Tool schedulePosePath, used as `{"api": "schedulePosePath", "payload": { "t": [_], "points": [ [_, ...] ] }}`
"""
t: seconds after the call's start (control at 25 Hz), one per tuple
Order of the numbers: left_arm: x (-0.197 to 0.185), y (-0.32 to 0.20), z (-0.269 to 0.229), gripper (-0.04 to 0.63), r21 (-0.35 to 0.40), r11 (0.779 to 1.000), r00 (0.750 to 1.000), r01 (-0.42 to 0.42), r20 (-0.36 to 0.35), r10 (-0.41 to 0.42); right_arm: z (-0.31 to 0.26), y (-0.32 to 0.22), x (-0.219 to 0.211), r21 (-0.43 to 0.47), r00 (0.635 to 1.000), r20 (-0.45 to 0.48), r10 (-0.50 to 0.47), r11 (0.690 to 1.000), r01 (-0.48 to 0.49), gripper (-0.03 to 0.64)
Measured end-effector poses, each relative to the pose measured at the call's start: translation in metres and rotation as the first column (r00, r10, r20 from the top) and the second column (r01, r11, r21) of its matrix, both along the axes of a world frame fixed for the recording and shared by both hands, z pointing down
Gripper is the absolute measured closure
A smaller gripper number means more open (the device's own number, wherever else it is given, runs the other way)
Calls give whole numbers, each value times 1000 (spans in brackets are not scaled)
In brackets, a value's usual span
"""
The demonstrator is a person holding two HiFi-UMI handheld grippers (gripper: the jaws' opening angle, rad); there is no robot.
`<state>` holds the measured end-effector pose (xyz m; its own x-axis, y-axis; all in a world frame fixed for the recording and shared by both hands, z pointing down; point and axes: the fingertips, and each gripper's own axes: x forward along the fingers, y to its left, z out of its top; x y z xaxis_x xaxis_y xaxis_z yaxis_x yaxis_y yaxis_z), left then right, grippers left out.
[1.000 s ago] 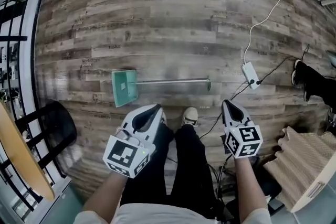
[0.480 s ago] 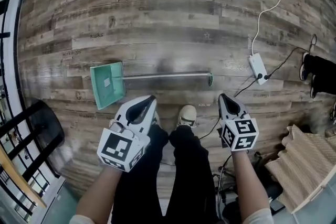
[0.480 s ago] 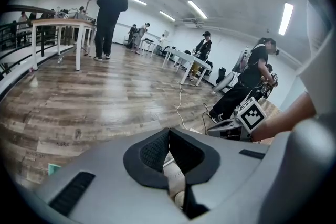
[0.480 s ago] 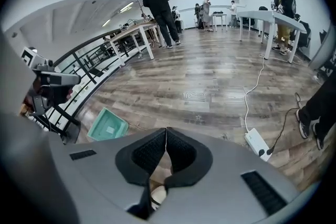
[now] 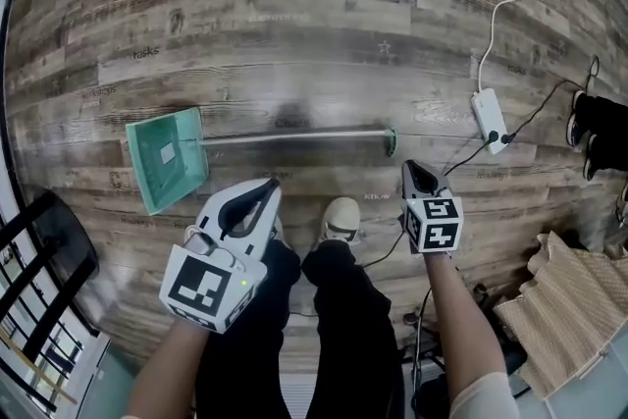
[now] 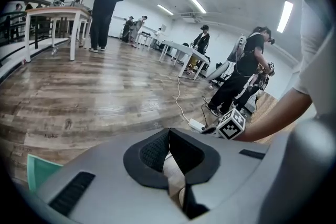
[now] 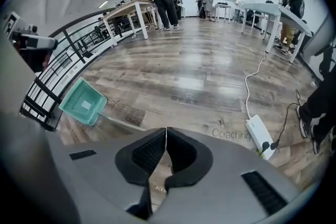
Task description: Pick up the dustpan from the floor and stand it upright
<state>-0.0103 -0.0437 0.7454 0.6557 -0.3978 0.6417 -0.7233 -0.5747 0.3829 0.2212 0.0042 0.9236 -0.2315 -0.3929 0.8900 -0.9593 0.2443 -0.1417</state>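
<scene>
Right tongs (image 5: 414, 168) lower, near dustpan handle (image 5: 294, 136)

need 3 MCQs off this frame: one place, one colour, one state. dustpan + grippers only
1. The dustpan lies with its scoop end toward: A the person's left; B the person's right; C the person's shoe.
2. The dustpan's scoop is: A red; B green; C black.
3. The right gripper's jaws are: A together, empty; B wide apart; C closed on the handle.

Answers:
1 A, the head view shows the scoop end on the left gripper's side.
2 B, it reads teal-green in the head view and the right gripper view.
3 A, the right gripper view shows them meeting with nothing between.
</scene>
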Motion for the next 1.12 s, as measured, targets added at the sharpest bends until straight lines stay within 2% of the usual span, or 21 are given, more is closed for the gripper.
{"api": "schedulePosePath", "payload": {
  "t": [0.28,0.48,0.52,0.56,0.6,0.72,1.12],
  "points": [
    [8,7,41,571,-17,1000,1000,3,-21,-4,80,1,21,-49,999,-42,19,999,-21,589],
    [10,10,62,571,-39,999,998,26,-49,-28,127,5,27,-91,997,-74,-30,996,23,584],
    [10,10,65,571,-38,999,998,23,-51,-25,137,8,28,-107,997,-76,-34,994,26,563],
    [10,9,67,571,-35,999,998,21,-52,-23,146,10,30,-123,996,-77,-36,992,26,510],
    [9,9,69,571,-30,999,998,20,-51,-21,154,13,31,-139,996,-78,-35,990,24,498],
    [8,6,76,571,-11,1000,999,23,-47,-23,175,17,35,-166,995,-92,-50,985,34,495],
    [-7,5,101,571,-25,999,997,46,-55,-47,228,16,44,-210,989,-126,-82,976,54,492]
  ]
}}
